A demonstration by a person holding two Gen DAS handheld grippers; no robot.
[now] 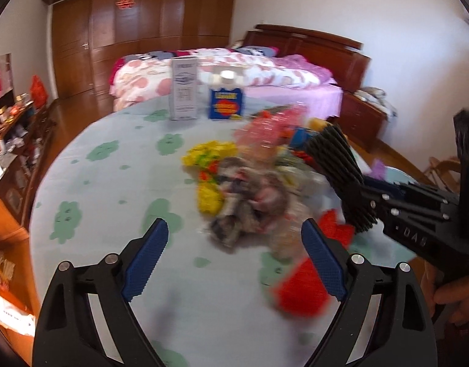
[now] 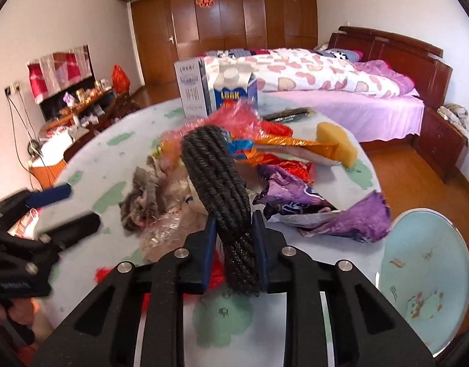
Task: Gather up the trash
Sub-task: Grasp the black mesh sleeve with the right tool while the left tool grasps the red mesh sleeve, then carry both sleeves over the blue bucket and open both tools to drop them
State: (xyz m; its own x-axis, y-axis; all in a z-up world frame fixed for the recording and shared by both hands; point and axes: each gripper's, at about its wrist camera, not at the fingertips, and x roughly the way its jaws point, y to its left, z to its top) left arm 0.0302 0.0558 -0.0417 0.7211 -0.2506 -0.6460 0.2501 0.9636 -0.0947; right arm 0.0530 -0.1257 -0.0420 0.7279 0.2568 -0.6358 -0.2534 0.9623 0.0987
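Observation:
A heap of trash lies on the round table [image 1: 112, 183]: a grey crumpled wad [image 1: 249, 195] [image 2: 142, 195], yellow wrappers [image 1: 208, 157], red plastic [image 1: 298, 284], a purple foil bag [image 2: 323, 211], an orange wrapper [image 2: 295, 145]. My left gripper [image 1: 236, 263] is open and empty, just short of the grey wad; it also shows at the left of the right wrist view [image 2: 66, 205]. My right gripper [image 2: 234, 244] is shut on a black ribbed brush-like tool [image 2: 216, 177] that stands over the heap; the tool also shows in the left wrist view [image 1: 335, 165].
A white carton [image 1: 184, 88] and a blue milk carton [image 1: 227, 102] stand at the table's far edge. A yellow sponge [image 2: 337, 143] lies at the right. A round light-blue stool [image 2: 424, 278] stands beside the table. A bed [image 2: 326, 85] lies behind.

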